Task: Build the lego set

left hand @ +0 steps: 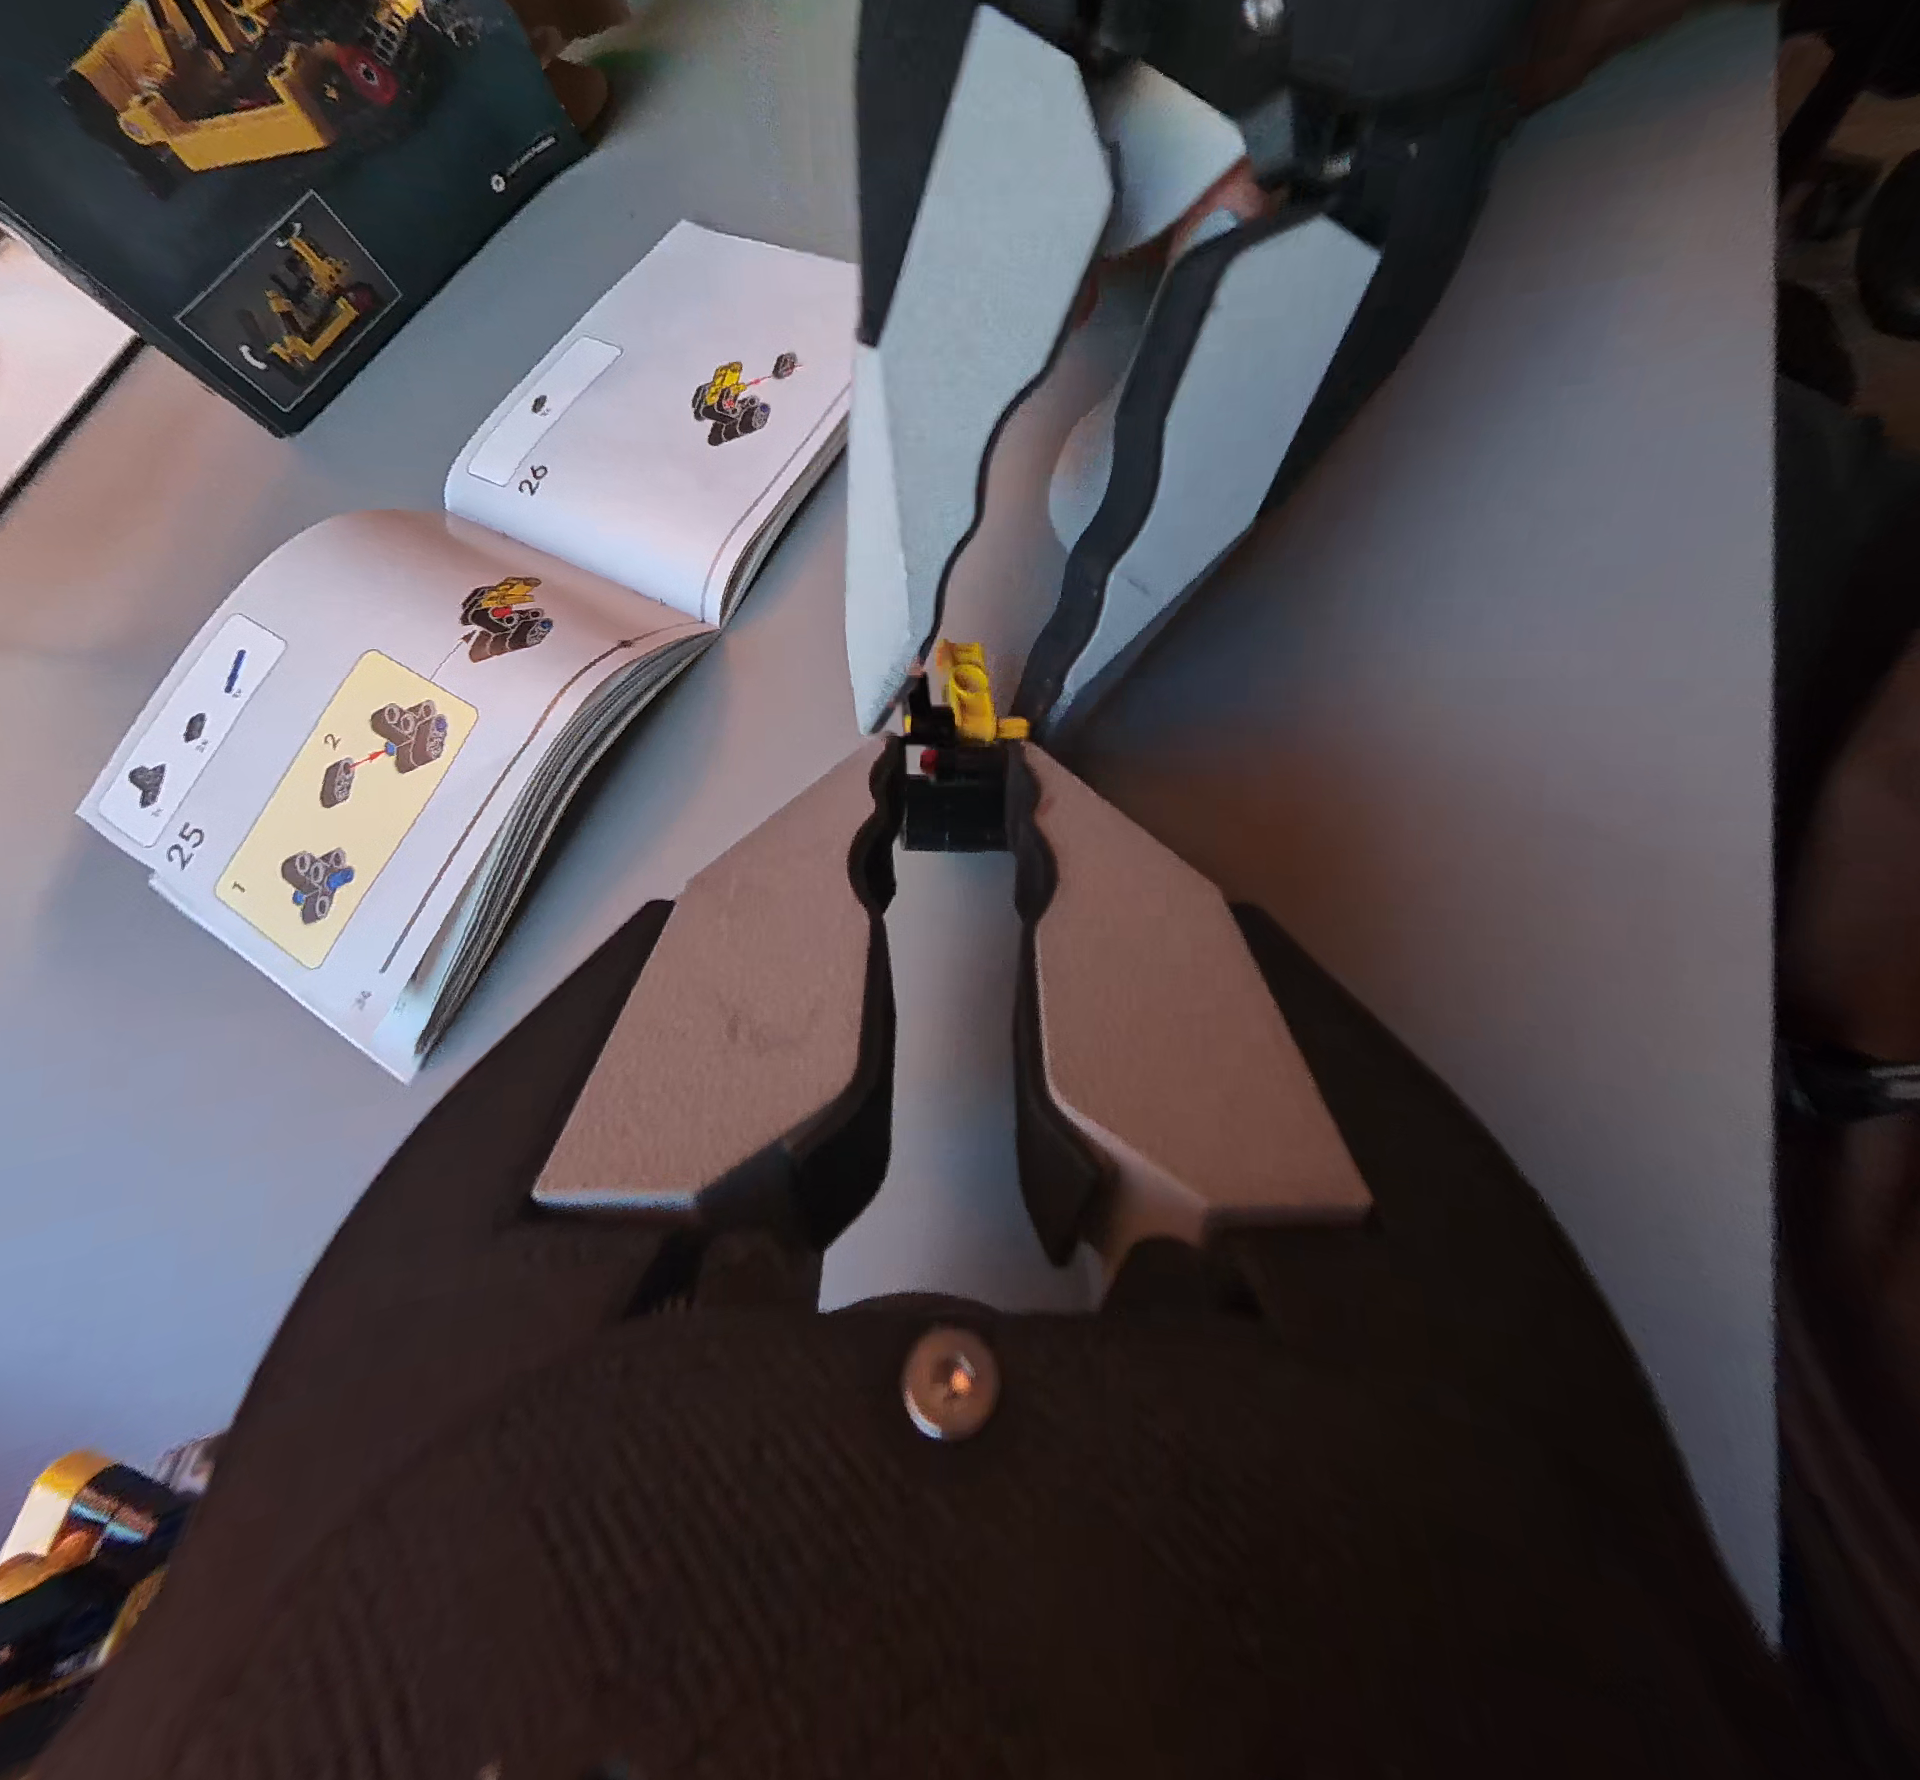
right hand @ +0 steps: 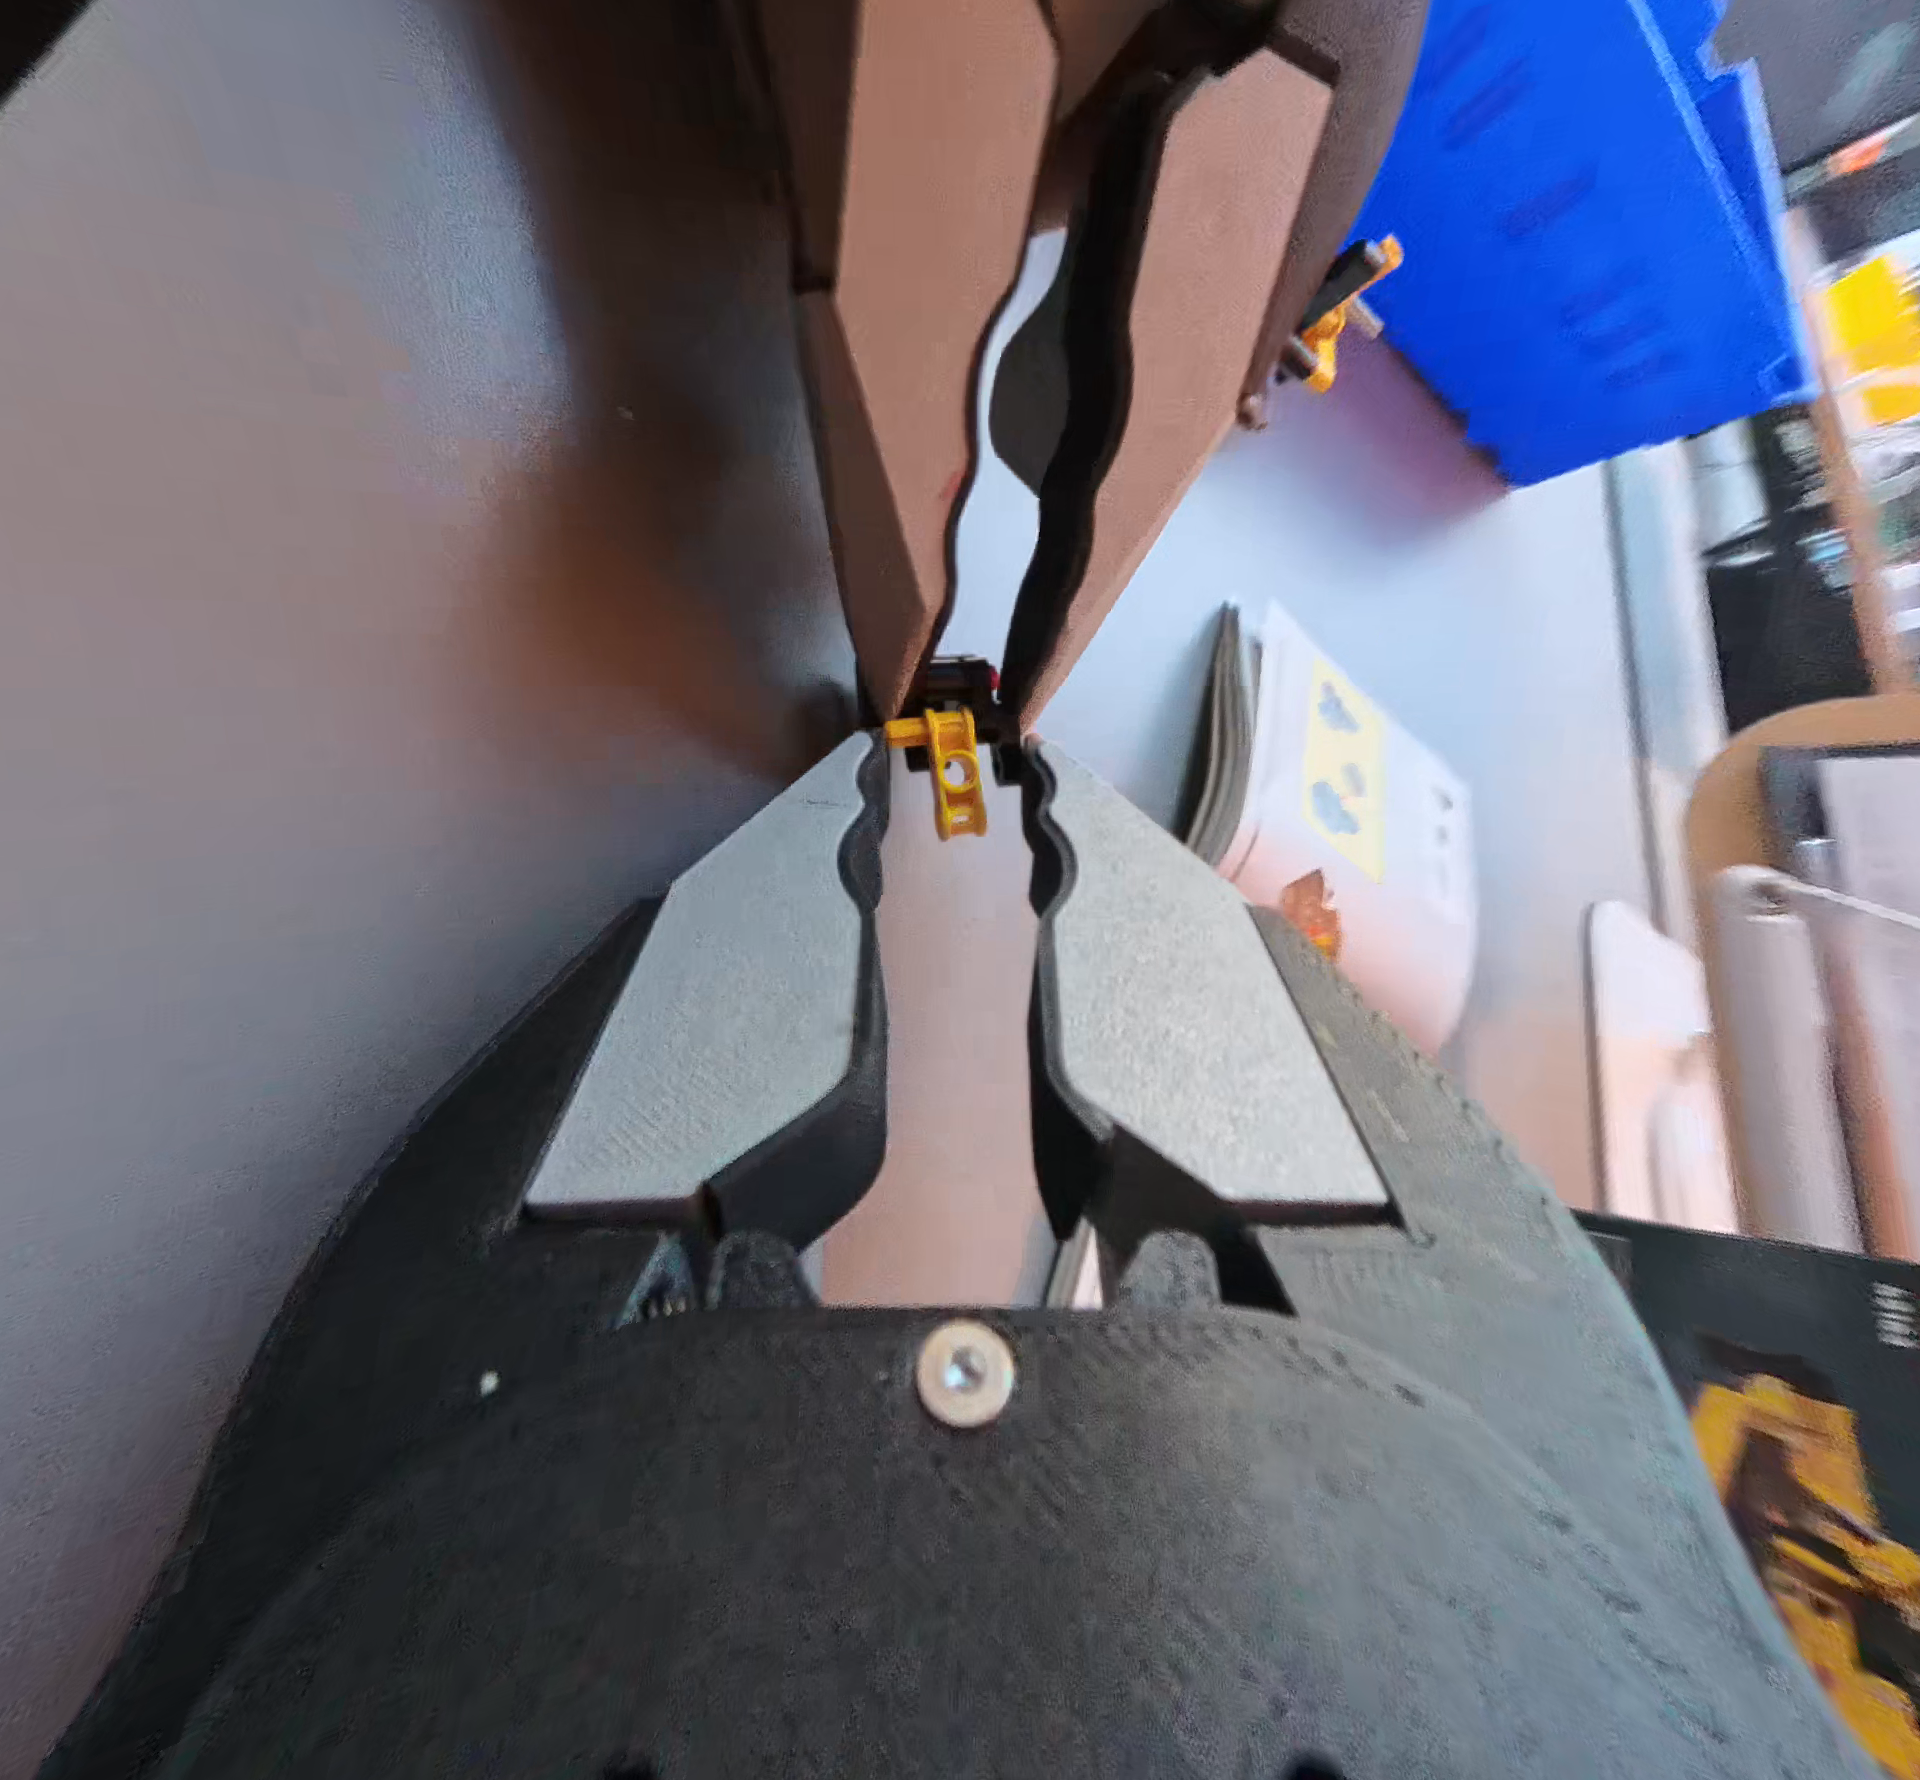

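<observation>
Box: a dark lego box [left hand: 281,120] stands at the far left of the left wrist view, with a yellow digger picture on it. Its top and left side are cut off. In the right wrist view only a corner of it shows, low on the right.
Loose bits: yellow and black pieces [left hand: 73,1543] sit in the bottom left corner. They are blurry and cut off, so I cannot tell what they are.
Book: the open booklet [left hand: 468,691] lies flat on the grey table [left hand: 1455,795], left of the grippers. Its pages show small drawings of build steps.
Left gripper: the left gripper [left hand: 954,800] reaches in from the bottom. Its fingers are squeezed onto the black part of the small build [left hand: 956,785].
Small build: it hangs above the table, right in the middle, between the two gripper tips. It is black with a red dot. Much of it is hidden by the fingers.
Yellow piece: a yellow piece with holes [right hand: 956,774] sticks out of the black part.
Right gripper: the right gripper [right hand: 951,754] meets the left one tip to tip. Its fingers press on the yellow end.
Bin: a blue bin [right hand: 1558,203] sits far right in the right wrist view, blurry and cut off.
More bits: a small orange and black piece [right hand: 1340,317] peeks out by the bin, mostly hidden.
</observation>
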`<state>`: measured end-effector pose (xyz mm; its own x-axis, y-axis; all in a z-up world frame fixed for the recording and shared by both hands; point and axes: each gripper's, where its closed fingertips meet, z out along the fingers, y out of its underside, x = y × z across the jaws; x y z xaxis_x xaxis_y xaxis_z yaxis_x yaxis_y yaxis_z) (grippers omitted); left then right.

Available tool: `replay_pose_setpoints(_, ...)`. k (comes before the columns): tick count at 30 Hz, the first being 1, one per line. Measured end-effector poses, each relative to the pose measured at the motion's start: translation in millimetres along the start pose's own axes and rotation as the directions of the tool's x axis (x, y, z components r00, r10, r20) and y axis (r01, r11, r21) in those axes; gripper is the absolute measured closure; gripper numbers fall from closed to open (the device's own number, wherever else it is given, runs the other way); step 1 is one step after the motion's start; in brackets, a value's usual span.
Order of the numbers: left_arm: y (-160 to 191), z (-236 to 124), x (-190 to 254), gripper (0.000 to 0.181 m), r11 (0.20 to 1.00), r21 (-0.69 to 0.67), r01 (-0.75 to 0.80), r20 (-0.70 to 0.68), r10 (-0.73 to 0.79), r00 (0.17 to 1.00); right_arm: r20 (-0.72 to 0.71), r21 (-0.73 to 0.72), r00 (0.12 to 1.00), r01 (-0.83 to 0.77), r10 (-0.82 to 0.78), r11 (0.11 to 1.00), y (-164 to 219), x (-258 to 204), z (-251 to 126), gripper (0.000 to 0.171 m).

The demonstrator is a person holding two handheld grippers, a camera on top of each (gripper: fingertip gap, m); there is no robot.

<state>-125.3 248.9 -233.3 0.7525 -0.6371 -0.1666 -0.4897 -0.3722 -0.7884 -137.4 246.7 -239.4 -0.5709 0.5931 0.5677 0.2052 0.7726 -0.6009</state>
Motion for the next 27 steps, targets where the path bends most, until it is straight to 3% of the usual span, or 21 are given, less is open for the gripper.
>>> replay_pose_setpoints(1,-0.3,-1.3,1.0,0.166,1.000,0.008,0.016,-0.018,-0.016,1.000,-0.026,-0.008,0.999,0.036,-0.036,0.999,-0.5,0.1,-0.1,0.148)
replay_pose_setpoints(7,-2.8,-5.9,1.7,0.170,0.999,0.035,-0.007,0.001,0.007,1.000,-0.113,-0.020,0.991,0.074,-0.076,0.997,-0.2,7.4,-4.9,0.147)
replay_pose_setpoints(13,2.2,-1.6,5.8,0.170,0.987,-0.015,-0.159,0.074,0.159,0.984,-0.150,-0.089,0.968,0.188,-0.200,0.978,5.1,1.7,-0.8,0.148)
replay_pose_setpoints(27,2.3,-1.9,6.3,0.170,0.990,-0.009,-0.138,0.049,0.138,0.989,-0.134,-0.083,0.973,0.179,-0.189,0.980,4.0,0.8,-0.8,0.148)
